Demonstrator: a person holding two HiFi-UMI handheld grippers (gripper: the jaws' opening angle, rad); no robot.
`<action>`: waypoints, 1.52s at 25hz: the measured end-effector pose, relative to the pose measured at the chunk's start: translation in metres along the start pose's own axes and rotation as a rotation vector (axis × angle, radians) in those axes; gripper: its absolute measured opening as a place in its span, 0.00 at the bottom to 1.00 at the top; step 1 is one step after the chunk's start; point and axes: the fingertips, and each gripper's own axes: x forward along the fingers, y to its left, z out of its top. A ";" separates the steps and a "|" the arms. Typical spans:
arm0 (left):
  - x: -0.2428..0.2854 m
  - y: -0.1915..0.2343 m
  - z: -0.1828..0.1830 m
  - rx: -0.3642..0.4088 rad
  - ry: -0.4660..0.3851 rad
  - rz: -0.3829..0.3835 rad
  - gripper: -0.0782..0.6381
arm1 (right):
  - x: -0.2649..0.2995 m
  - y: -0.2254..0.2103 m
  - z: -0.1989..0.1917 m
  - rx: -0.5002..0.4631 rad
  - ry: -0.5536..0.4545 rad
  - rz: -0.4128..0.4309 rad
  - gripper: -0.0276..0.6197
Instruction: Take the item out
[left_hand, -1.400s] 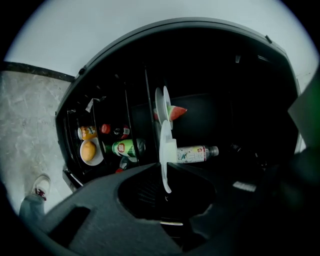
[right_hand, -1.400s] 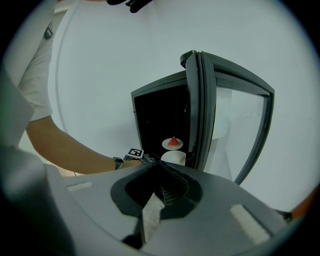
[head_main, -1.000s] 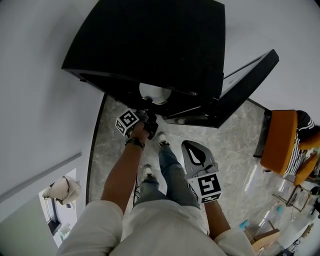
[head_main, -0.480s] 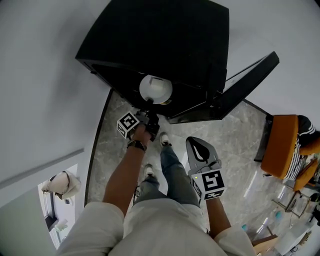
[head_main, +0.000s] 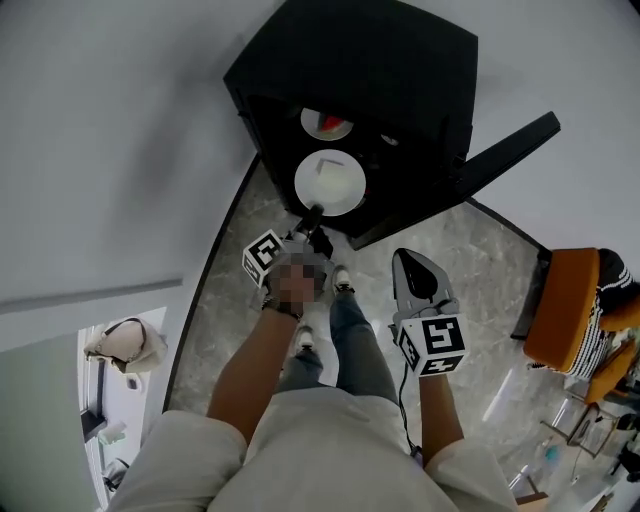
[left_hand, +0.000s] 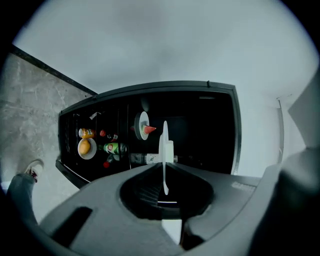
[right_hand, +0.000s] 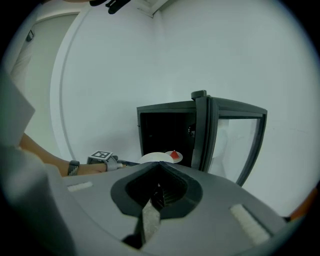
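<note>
- The left hand-held gripper (head_main: 312, 215) has its jaws closed on the near rim of a round white ceramic plate (head_main: 330, 182). In the left gripper view, the plate (left_hand: 164, 131) shows edge-on, standing up out of the gripper's (left_hand: 164, 170) pinched jaws.
- A small white block (left_hand: 169, 151) sits on the plate; the head view shows it only as a pale mark near the plate's middle.
- The plate is level at the open front of a tall black cabinet (head_main: 400, 60), just above the cabinet's lower front edge.
- Deeper inside the cabinet lies a second white plate (head_main: 327, 124), which carries a red cone-shaped piece (left_hand: 149, 129).
- The cabinet's dark-framed glass door (right_hand: 235, 142) stands swung open on the right side.
- The left gripper view also shows an orange fruit on a small dish (left_hand: 85, 148) and a green can lying on its side (left_hand: 114, 148) on the cabinet's shelves.
- The right hand-held gripper (head_main: 408, 265) is held low, well apart from the cabinet, above the grey marble floor (head_main: 470, 260). Its jaws are pressed together with nothing between them (right_hand: 159, 167).
</note>
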 end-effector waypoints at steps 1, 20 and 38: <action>-0.010 -0.005 -0.002 -0.001 0.000 0.002 0.13 | -0.003 0.004 0.002 0.000 -0.006 -0.003 0.05; -0.214 -0.115 -0.069 0.033 0.104 -0.061 0.13 | -0.101 0.117 0.031 -0.036 -0.104 -0.034 0.06; -0.245 -0.197 -0.072 0.081 0.094 -0.138 0.13 | -0.098 0.130 0.057 -0.066 -0.120 0.001 0.05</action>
